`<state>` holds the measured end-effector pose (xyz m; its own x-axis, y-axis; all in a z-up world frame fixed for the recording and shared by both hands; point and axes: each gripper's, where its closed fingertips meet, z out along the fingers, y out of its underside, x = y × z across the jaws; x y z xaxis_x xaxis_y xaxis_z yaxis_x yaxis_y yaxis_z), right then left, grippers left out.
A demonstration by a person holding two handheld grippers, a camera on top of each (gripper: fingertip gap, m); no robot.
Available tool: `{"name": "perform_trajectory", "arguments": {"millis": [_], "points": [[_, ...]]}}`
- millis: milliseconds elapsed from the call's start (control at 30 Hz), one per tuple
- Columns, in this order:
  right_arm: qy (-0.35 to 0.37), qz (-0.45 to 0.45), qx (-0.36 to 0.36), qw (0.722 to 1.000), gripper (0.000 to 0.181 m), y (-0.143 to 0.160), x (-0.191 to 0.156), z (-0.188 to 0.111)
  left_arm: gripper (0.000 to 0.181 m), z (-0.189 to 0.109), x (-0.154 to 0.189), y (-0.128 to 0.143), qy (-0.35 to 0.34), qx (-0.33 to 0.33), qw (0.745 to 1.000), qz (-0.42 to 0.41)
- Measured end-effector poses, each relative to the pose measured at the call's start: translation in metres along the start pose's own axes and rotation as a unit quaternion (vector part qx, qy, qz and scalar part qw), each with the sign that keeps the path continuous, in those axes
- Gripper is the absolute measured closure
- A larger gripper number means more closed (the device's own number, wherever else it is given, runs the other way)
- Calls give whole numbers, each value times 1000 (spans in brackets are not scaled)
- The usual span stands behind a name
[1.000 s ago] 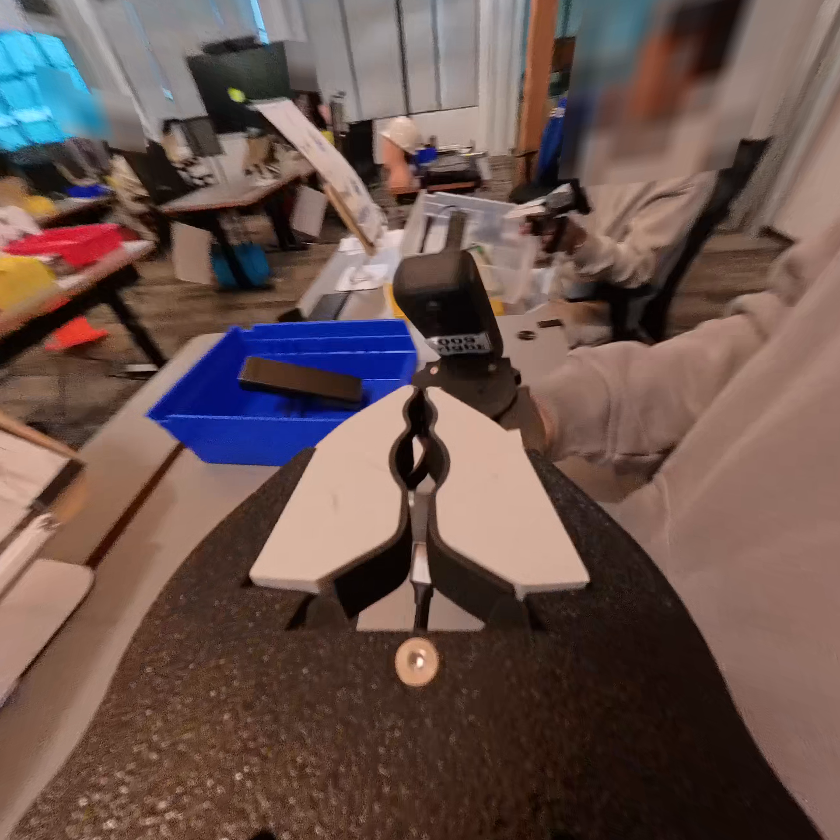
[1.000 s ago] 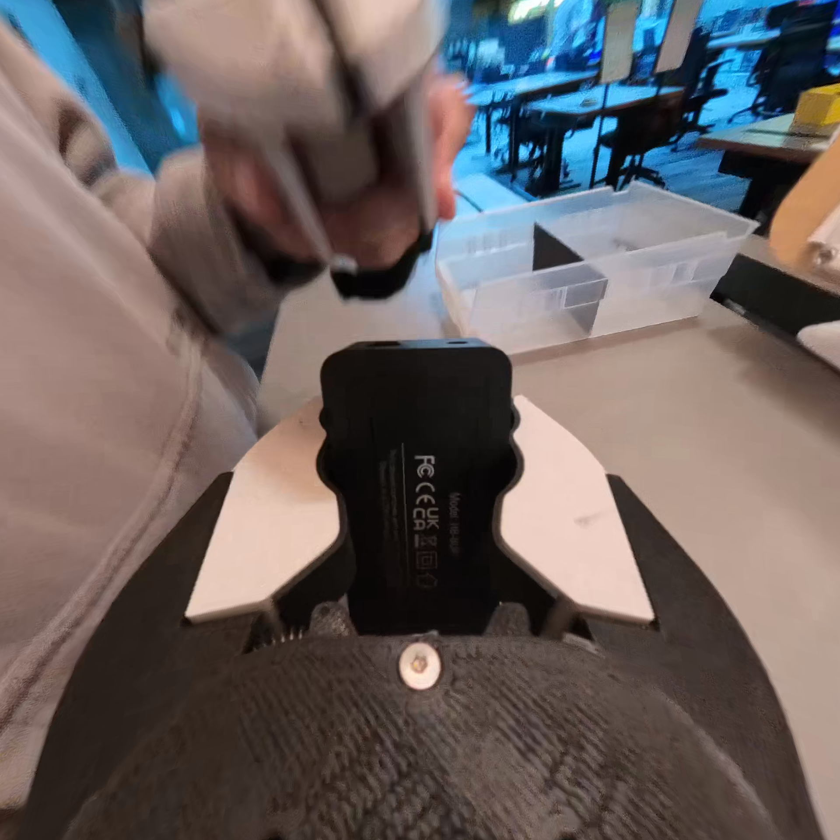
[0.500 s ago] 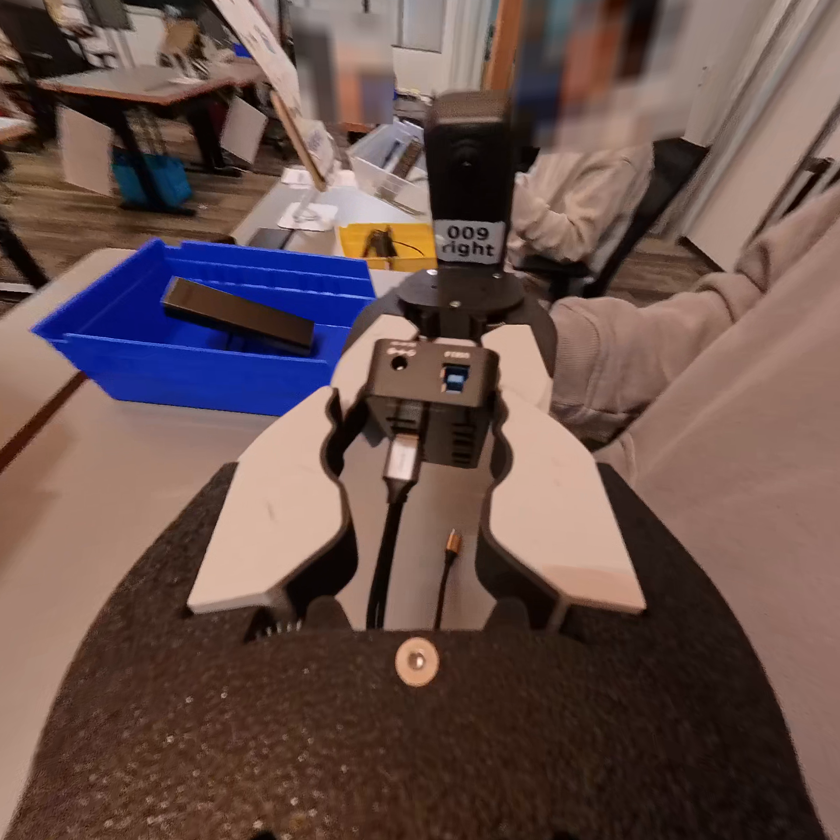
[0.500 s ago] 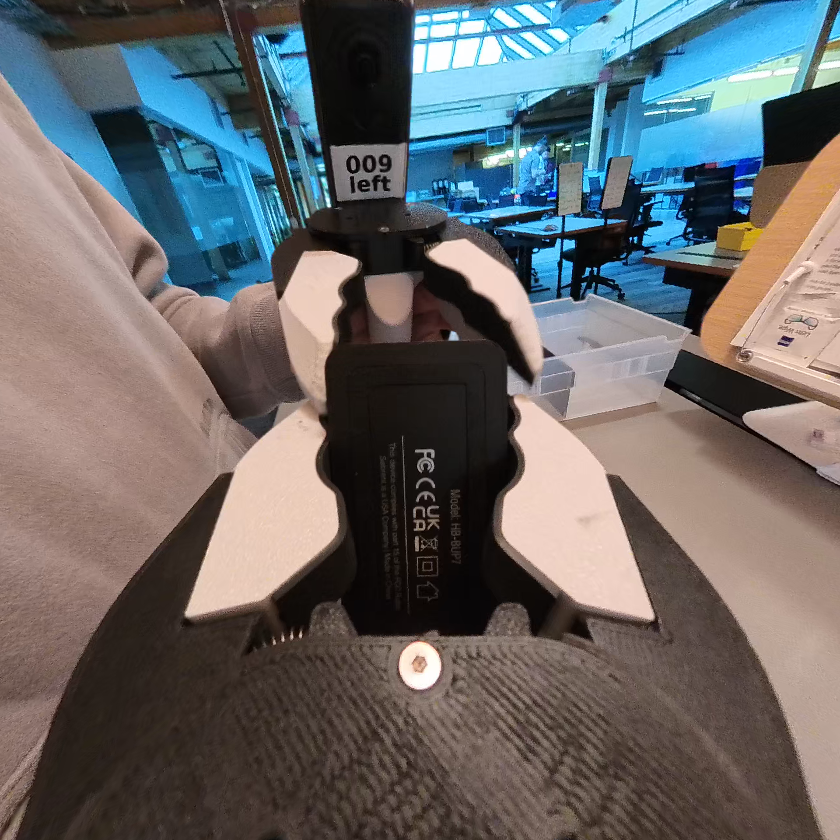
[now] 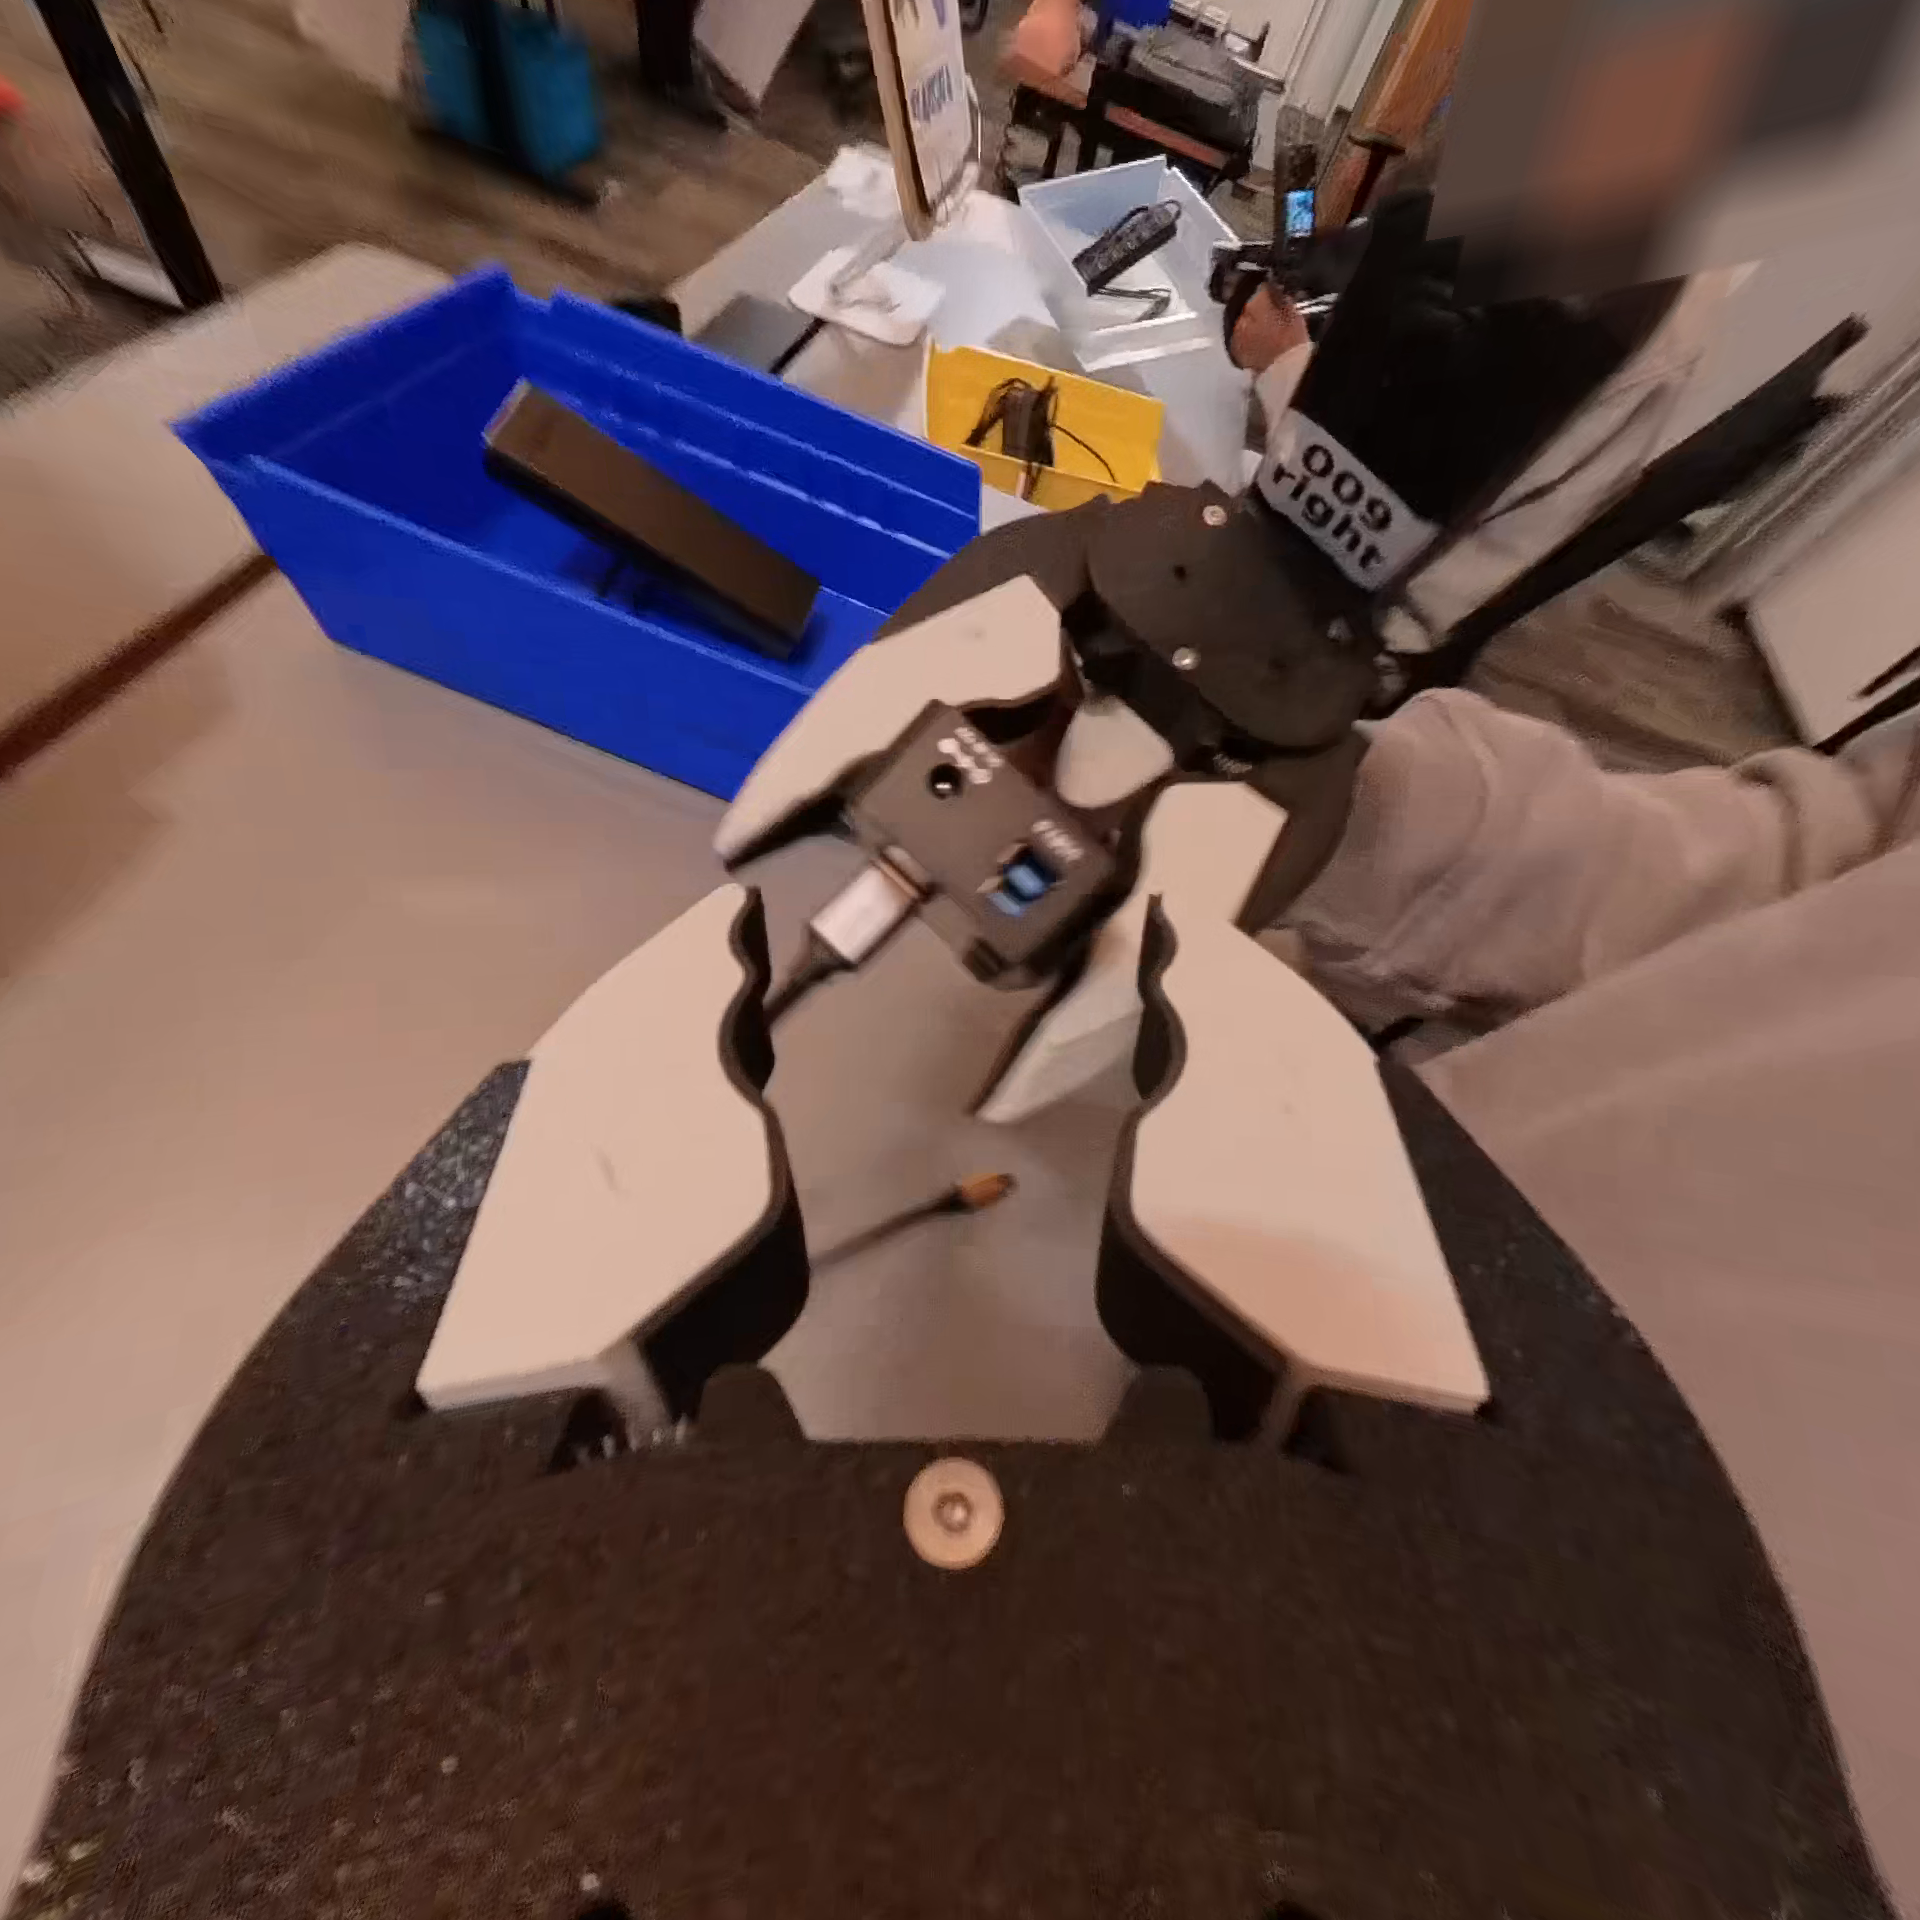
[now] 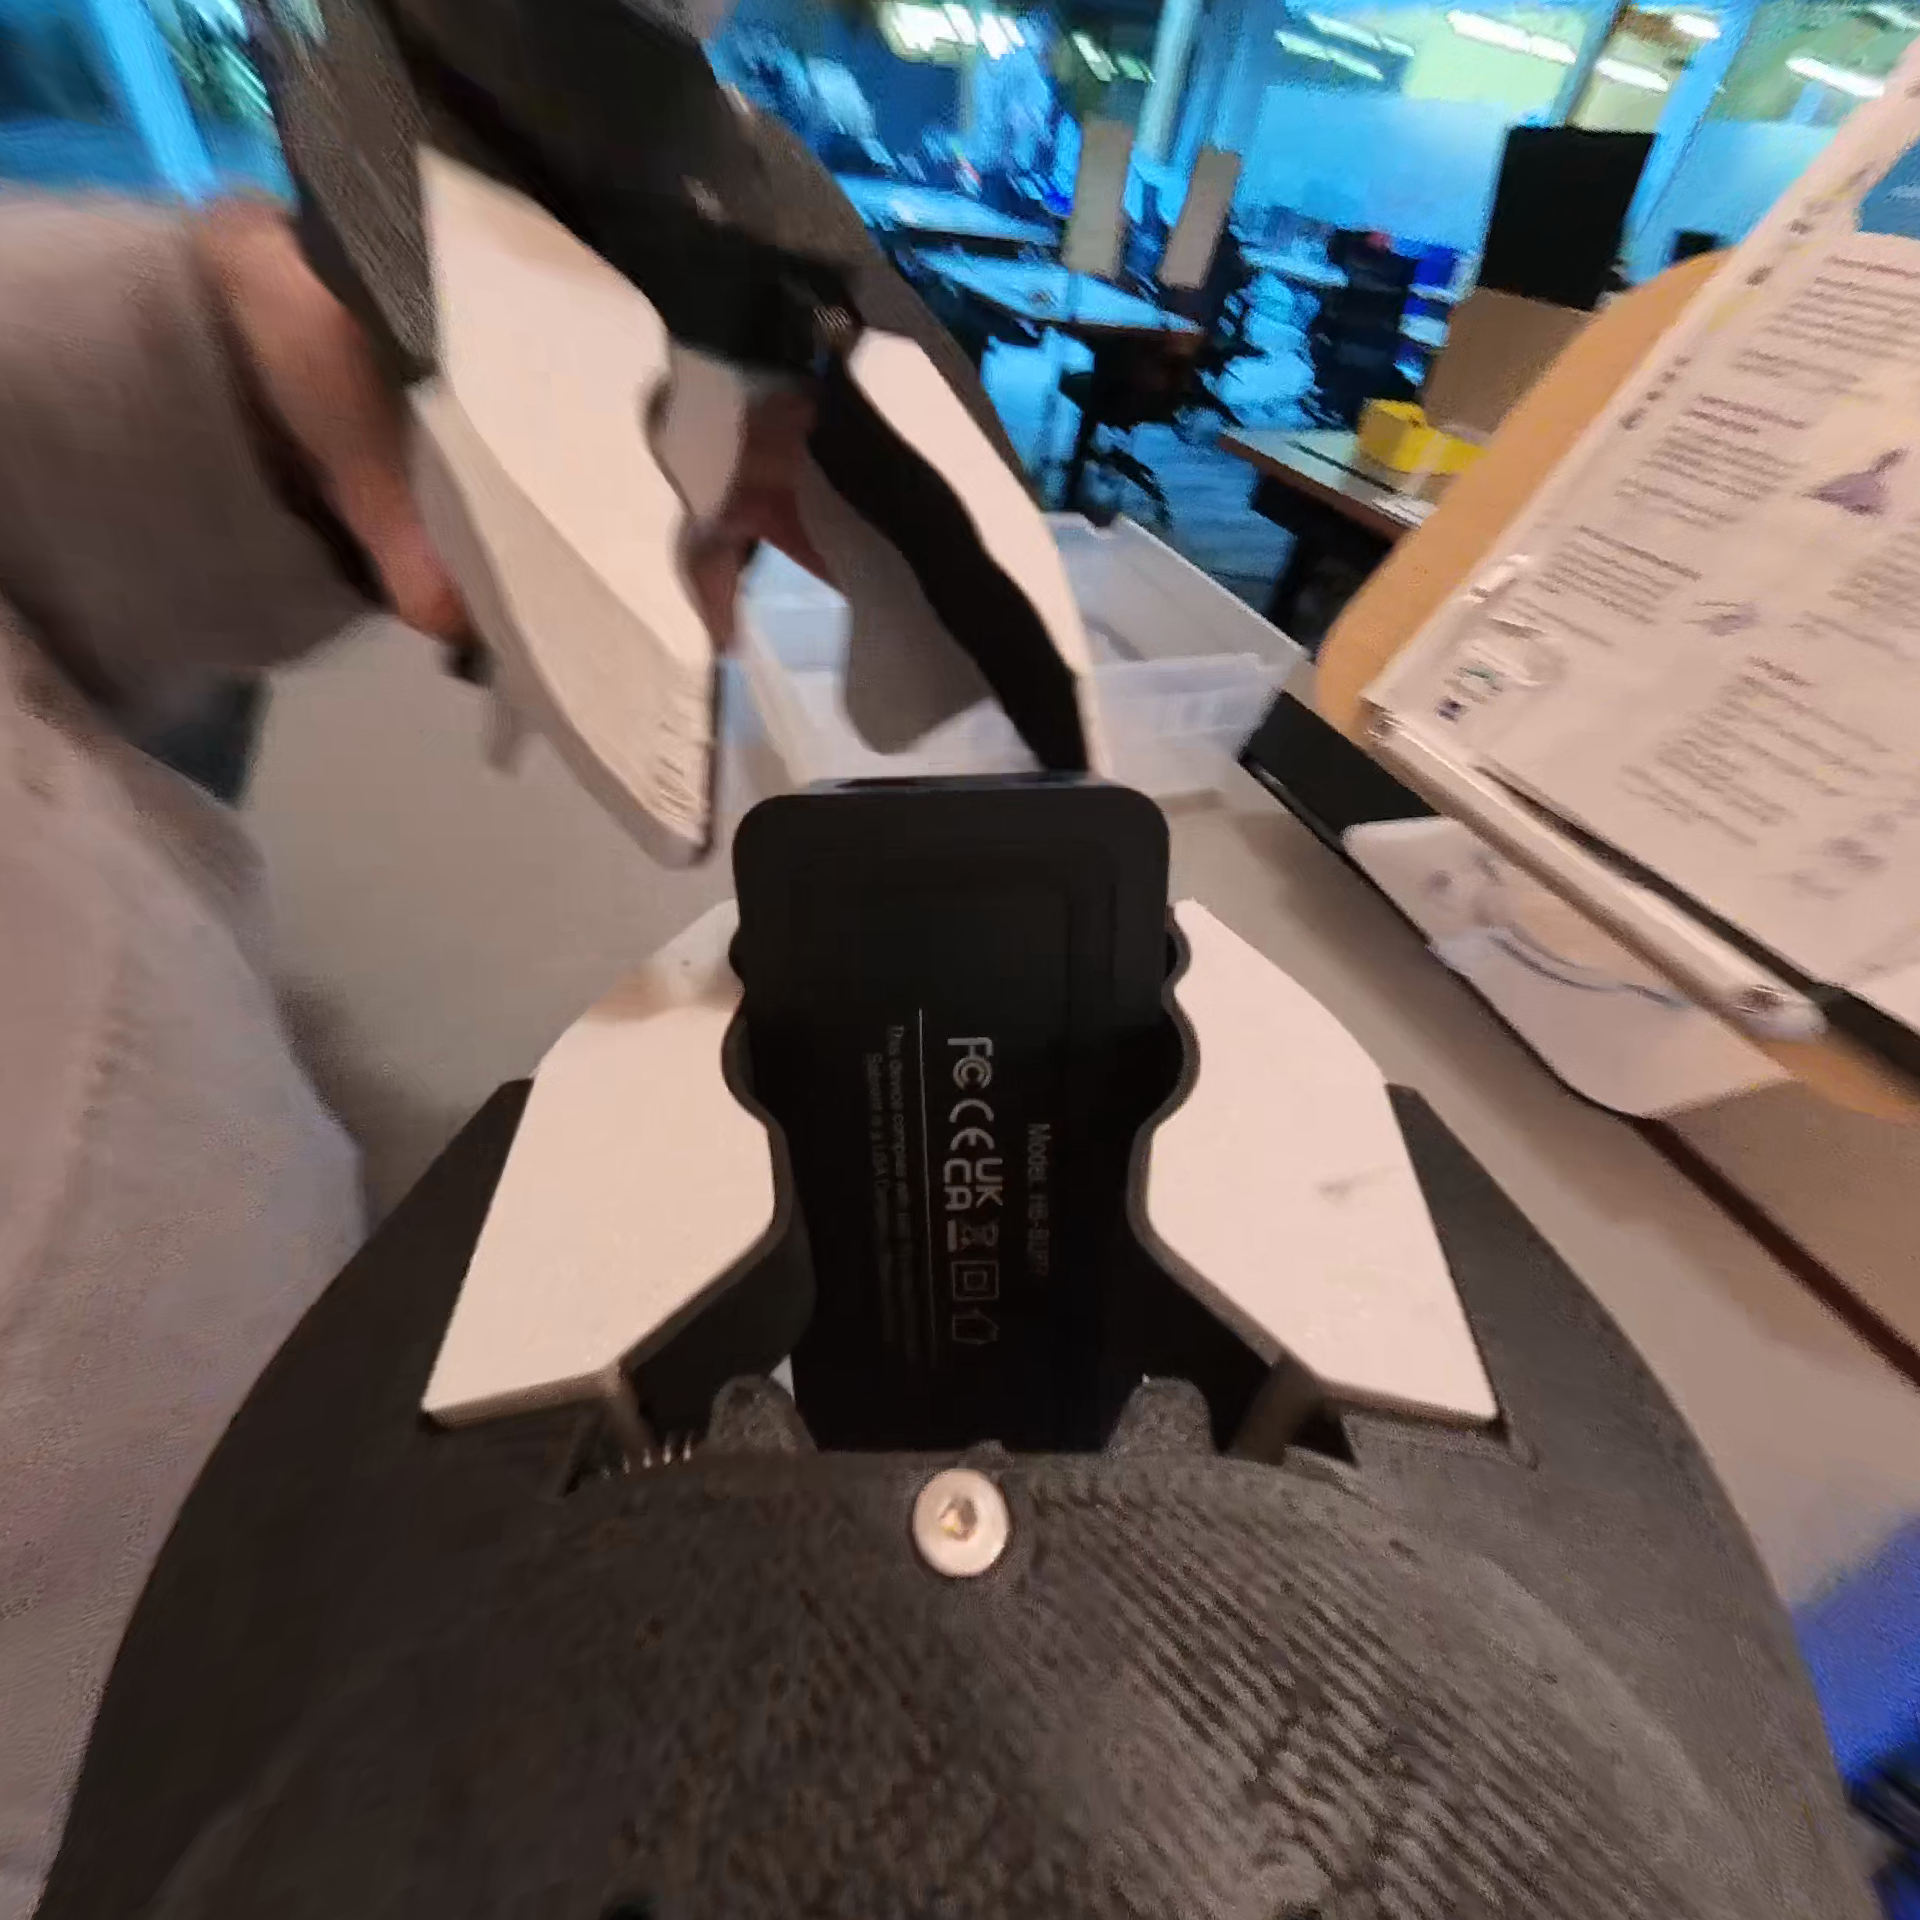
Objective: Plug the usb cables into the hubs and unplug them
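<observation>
My right gripper (image 6: 951, 920) is shut on a black USB hub (image 6: 956, 1091), which stands up between its white fingers. In the left wrist view the hub (image 5: 982, 831) is tilted, with a silver USB plug (image 5: 862, 920) seated in its end port. The plug's dark cable runs down between my left fingers. My left gripper (image 5: 945, 914) is open and empty, just short of the plug. It also shows in the right wrist view (image 6: 883, 790), open above the hub. A second thin cable end (image 5: 977, 1190) lies on the table below.
A blue bin (image 5: 416, 582) at the back left holds a long black hub (image 5: 649, 530). A yellow bin (image 5: 1091, 436) with a cable and a clear bin (image 5: 1122, 208) stand behind. A clear bin (image 6: 1164, 686) and a document stand (image 6: 1662, 623) sit to the right. A person's sleeve (image 5: 1558, 852) is on the right.
My left gripper was shut on the cable plug, met the hub, and has opened wide and drawn back. The plug now sits in the hub. The right gripper has tilted with the hub.
</observation>
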<state>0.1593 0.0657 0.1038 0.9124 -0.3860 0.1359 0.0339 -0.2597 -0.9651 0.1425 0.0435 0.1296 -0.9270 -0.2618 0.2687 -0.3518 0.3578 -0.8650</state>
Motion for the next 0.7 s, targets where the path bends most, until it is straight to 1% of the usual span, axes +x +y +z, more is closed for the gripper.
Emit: {"name": "perform_trajectory", "arguments": {"millis": [33,100,133,200,233,333,400,500,600,700], "points": [[18,-23,-20,999,112,3,4,0,117,1,5,0,11,-9,999,-30],[25,-67,-68,995,110,10,2,5,138,5,1,6,-1,-45,996,-76],[37,-92,-85,991,110,11,2,9,142,8,-4,10,-11,-62,994,-85],[58,-116,-129,983,110,20,5,12,145,10,-10,19,-14,-92,991,-91],[66,-130,-137,980,110,24,6,13,146,11,-11,21,-12,-101,991,-86],[80,-121,-147,978,110,29,8,14,149,13,-14,22,-19,-99,992,-80],[105,-130,-149,975,110,29,13,17,151,11,-17,18,-39,-102,991,-72],[121,-109,-145,976,108,29,18,20,154,4,-23,8,-71,-93,991,-64],[123,-89,-149,977,111,39,22,19,155,-7,-27,-4,-81,-75,991,-70],[151,-71,-94,982,116,29,26,20,155,-10,-30,-9,-85,-59,991,-80]]}}
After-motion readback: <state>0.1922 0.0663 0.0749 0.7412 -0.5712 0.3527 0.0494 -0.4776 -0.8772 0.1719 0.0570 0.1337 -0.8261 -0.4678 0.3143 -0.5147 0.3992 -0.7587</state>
